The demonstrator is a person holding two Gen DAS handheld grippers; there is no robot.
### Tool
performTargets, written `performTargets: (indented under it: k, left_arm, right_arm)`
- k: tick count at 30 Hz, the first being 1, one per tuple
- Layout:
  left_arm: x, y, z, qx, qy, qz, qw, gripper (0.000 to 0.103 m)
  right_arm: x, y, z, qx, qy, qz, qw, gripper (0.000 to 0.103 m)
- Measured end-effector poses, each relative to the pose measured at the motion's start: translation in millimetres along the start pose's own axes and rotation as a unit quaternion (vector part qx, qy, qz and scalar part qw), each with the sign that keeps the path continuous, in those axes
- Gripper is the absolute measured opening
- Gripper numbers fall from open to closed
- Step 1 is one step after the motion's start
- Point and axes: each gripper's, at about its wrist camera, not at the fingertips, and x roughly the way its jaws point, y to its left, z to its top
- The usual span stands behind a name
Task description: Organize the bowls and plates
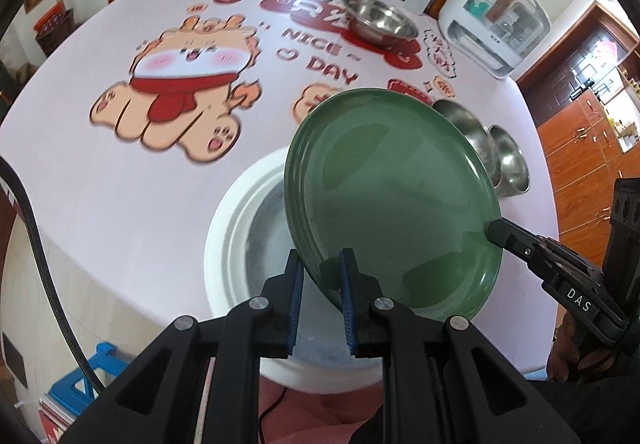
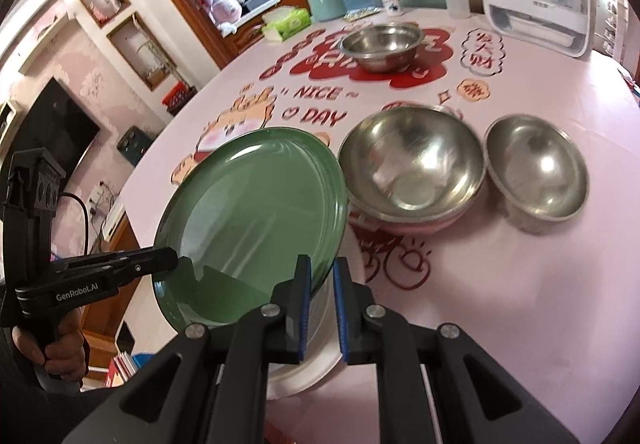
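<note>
Holding the green plate [image 1: 392, 199] tilted above the white plate [image 1: 236, 228] on the table [image 1: 100, 203], I have my left gripper [image 1: 322, 264] and right gripper [image 2: 322, 270] clamped on opposite rim edges, steel bowls [image 2: 412, 159] just beside.

Plate [image 2: 256, 203] over white plate [image 1: 236, 228]; 2 bowls [image 2: 416, 159] right, 1 bowl [image 2: 382, 43] behind.

Two plates [image 1: 392, 203], four steel bowls [image 2: 536, 167], two tongs [image 1: 320, 264].
</note>
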Motion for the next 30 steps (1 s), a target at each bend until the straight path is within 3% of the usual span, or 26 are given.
performTargets:
  k: [10, 30]
  left_arm:
    - [15, 19, -20, -0.030, 0.026, 0.011, 0.9991, 0.014]
    - [30, 27, -15, -0.042, 0.046, 0.034, 0.9975, 0.020]
  right_arm:
    - [23, 10, -18, -0.021, 0.061, 0.004, 0.998, 0.014]
    - [41, 23, -24, -0.060, 0.107, -0.006, 0.992, 0.020]
